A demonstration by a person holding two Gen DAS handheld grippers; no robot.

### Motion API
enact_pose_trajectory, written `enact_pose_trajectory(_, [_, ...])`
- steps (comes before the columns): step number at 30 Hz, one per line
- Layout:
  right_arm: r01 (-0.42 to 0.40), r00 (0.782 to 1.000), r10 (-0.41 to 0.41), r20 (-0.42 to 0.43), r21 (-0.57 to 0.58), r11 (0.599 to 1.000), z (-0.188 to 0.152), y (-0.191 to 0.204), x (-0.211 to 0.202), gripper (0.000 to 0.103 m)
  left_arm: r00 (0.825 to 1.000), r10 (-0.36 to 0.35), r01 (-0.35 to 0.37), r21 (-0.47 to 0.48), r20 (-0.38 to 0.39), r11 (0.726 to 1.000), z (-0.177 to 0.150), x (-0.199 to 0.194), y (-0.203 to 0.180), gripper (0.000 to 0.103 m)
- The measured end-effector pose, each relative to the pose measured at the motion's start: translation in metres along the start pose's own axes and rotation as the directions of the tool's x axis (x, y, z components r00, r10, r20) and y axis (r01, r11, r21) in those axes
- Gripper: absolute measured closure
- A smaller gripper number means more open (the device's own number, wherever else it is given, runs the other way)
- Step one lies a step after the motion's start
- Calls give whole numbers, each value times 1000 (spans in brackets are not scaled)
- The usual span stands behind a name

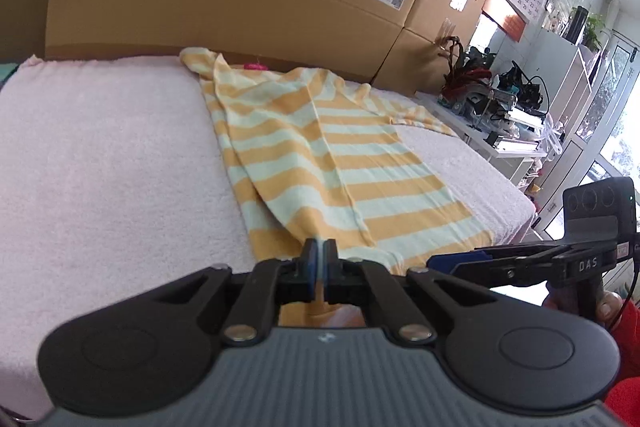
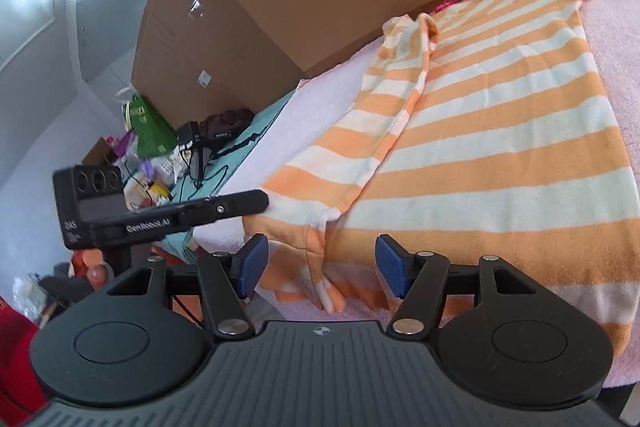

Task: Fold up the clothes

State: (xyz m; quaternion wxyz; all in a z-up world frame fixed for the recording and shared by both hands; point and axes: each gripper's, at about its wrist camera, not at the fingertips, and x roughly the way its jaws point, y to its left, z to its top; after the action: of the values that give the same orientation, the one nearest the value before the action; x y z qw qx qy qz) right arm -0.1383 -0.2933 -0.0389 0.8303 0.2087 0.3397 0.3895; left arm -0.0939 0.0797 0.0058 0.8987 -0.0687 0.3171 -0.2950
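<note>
The left claw (image 1: pixel 319 259) is pinched closed, seemingly on the striped shirt (image 1: pixel 320 155)'s near hem, while the right claw (image 2: pixel 322 265) gapes empty, straddling a fold.

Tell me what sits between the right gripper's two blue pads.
In the right wrist view, the right gripper stands open, and the bunched hem of the striped shirt lies between its pads, touching neither, on the pink towel.

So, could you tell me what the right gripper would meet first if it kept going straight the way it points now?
Most likely the striped shirt: the open right gripper points slightly down at the bunched hem fold just ahead of its fingertips, though how near it is stays unclear.
</note>
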Motion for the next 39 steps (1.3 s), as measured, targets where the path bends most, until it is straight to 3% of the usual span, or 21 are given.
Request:
enact_pose_trajectory(4, [-7, 999, 3, -51, -82, 997, -9, 13, 15, 39, 999, 30, -29, 14, -20, 999, -16, -8, -7, 103])
enact_pose_trajectory(6, [-7, 998, 2, -70, -78, 997, -12, 12, 24, 39, 997, 36, -38, -28, -65, 999, -25, 5, 1, 103])
enact_pose_trajectory(8, [0, 997, -4, -79, -58, 998, -15, 9, 32, 39, 999, 14, -17, -66, -43, 998, -29, 5, 7, 102])
enact_pose_trajectory(9, [5, 997, -9, -83, -53, 999, -17, 8, 34, 39, 999, 3, -6, -68, -41, 998, -29, 3, 7, 97])
enact_pose_trajectory(11, [17, 996, -21, -84, -49, 999, -20, 7, 37, 39, 999, -18, 16, -72, -37, 997, -29, 1, 8, 74])
enact_pose_trajectory(12, [21, 997, -25, -79, -46, 999, -22, 6, 38, 39, 999, -25, 23, -68, -31, 997, -30, 0, 7, 74])
enact_pose_trajectory(15, [5, 998, -8, -61, -46, 999, -22, 9, 35, 54, 1000, -17, 16, -46, -16, 999, -25, 1, 0, 80])
enact_pose_trajectory(17, [-11, 999, 9, -43, -49, 999, -20, 12, 31, 60, 995, -99, 100, -69, 18, 993, -19, -4, -1, 79])
enact_pose_trajectory(18, [-17, 999, 15, -34, -52, 998, -18, 14, 27, 60, 990, -135, 136, -73, 29, 988, -18, -5, -1, 76])
enact_pose_trajectory(20, [-8, 1000, 7, -17, -51, 999, -15, 14, 19, 59, 993, -120, 121, -54, 12, 991, -20, 0, -4, 35])
enact_pose_trajectory(22, [-11, 1000, 11, 1, -23, 1000, -12, 9, 12, 55, 998, -63, 62, -26, -28, 998, -30, 9, -5, 38])
enact_pose_trajectory(26, [-64, 996, 60, 60, 75, 995, 0, -5, 0, 51, 999, -38, 39, 45, -39, 998, -36, -4, -10, 35])
enact_pose_trajectory(30, [-80, 991, 70, 114, 89, 993, 32, -9, 3, 37, 996, -60, 64, 57, -65, 996, -40, -11, -2, 32])
enact_pose_trajectory(34, [-81, 988, 65, 140, 116, 990, 88, -18, 29, 37, 993, -100, 101, 0, -60, 995, -45, 5, -4, 23])
enact_pose_trajectory(37, [-61, 996, 50, 69, 173, 983, 131, -31, 71, 38, 990, -133, 132, -26, -46, 991, -48, 12, -10, 15])
enact_pose_trajectory(39, [24, 1000, -27, 11, 186, 982, 156, -42, 104, 39, 984, -175, 173, -38, -36, 984, -45, 11, -13, 15])
